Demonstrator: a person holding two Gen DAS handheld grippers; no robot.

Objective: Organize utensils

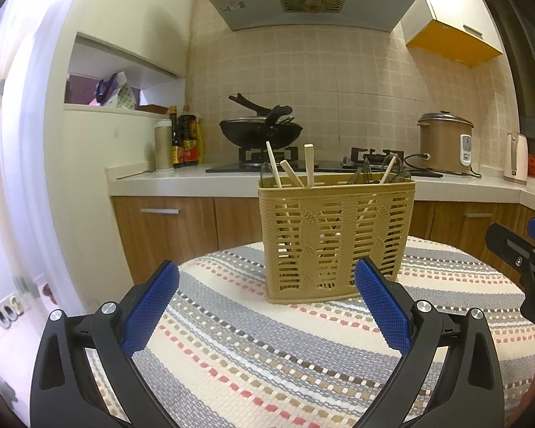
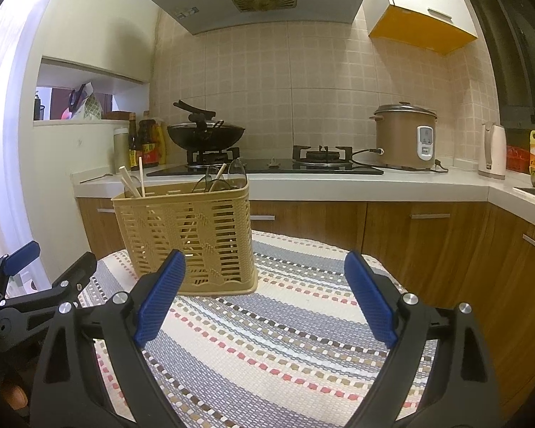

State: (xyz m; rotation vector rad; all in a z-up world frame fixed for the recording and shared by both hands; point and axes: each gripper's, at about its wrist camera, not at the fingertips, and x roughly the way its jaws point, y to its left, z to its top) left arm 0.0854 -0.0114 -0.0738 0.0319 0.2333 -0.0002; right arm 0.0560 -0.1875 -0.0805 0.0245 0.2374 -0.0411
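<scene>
While both grippers hang back over the striped woven tablecloth (image 1: 260, 356), the tan plastic utensil basket (image 1: 335, 235) stands upright at the far part of the table, and everything left to do turns on where it lies from each tool. Seen along the left gripper (image 1: 267, 303), the basket sits dead ahead and slightly right, its base just beyond the right-side blue pad (image 1: 381, 306). Seen along the right gripper (image 2: 264, 296), the basket lies ahead and to the left, partly behind that tool's left-side pad (image 2: 160, 299). By my reading the left gripper is the nearer and the more squarely lined up. Both grippers are spread wide and hold nothing.

Inside the basket, wooden chopsticks (image 1: 290, 171) lean in the left compartment with their long axes near vertical, tips up, and clear-headed spoons (image 1: 365, 173) with one more stick stand in the right part. No loose utensil shows on the cloth, so the sorting looks close to done, or a regrouping between compartments remains. Any pick would have to come from above, closing across a stick's width. The right gripper's black frame shows at the right edge of the left view, well apart from the basket.
</scene>
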